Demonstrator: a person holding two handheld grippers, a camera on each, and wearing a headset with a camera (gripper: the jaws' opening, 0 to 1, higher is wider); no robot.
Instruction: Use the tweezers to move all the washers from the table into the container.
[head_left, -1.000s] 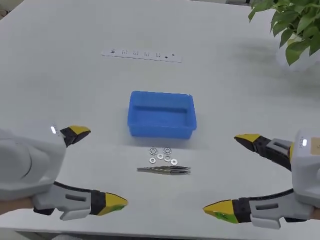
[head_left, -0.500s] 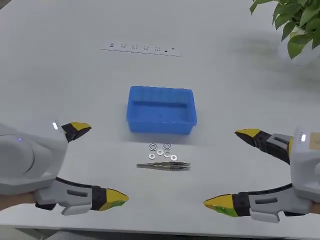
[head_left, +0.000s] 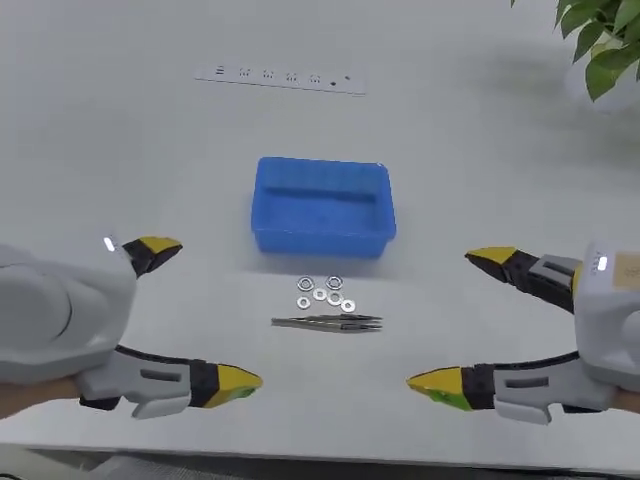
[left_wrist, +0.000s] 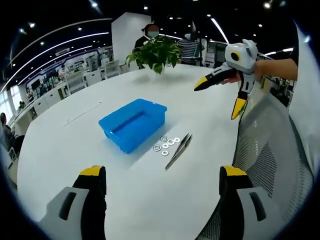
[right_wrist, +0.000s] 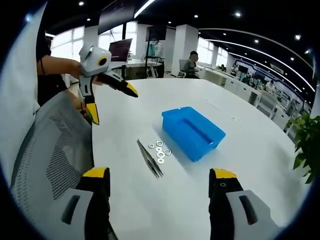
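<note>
The left gripper (head_left: 205, 312) hovers over the white table (head_left: 480, 150), to the left of the blue rectangular plastic container (head_left: 320, 240) and nearer the person than it. Its yellow-tipped jaws are spread wide, well apart from the container and from everything on the table. Beyond the container's far wall, a long white power strip (head_left: 280, 79) lies flat on the table, roughly parallel to that wall.

The container stands upright near the middle of the table, its open top up and its long near wall facing the person. Just in front of that near wall, a small cluster of silver metal washers (head_left: 325, 294) lies flat on the table, close together, near the container but not touching it. The slim silver metal tweezers (head_left: 327, 321) lie flat just on the person's side of the washers, running crosswise, about parallel to the container's near wall. Neither gripper touches them.

The right gripper (head_left: 452, 320) hovers to the right of the container, also nearer the person than it, with its jaws spread wide, well clear of the tweezers. Far off to the right beyond the container, the green leaves of a potted plant (head_left: 600, 40) hang over the table's far corner.
</note>
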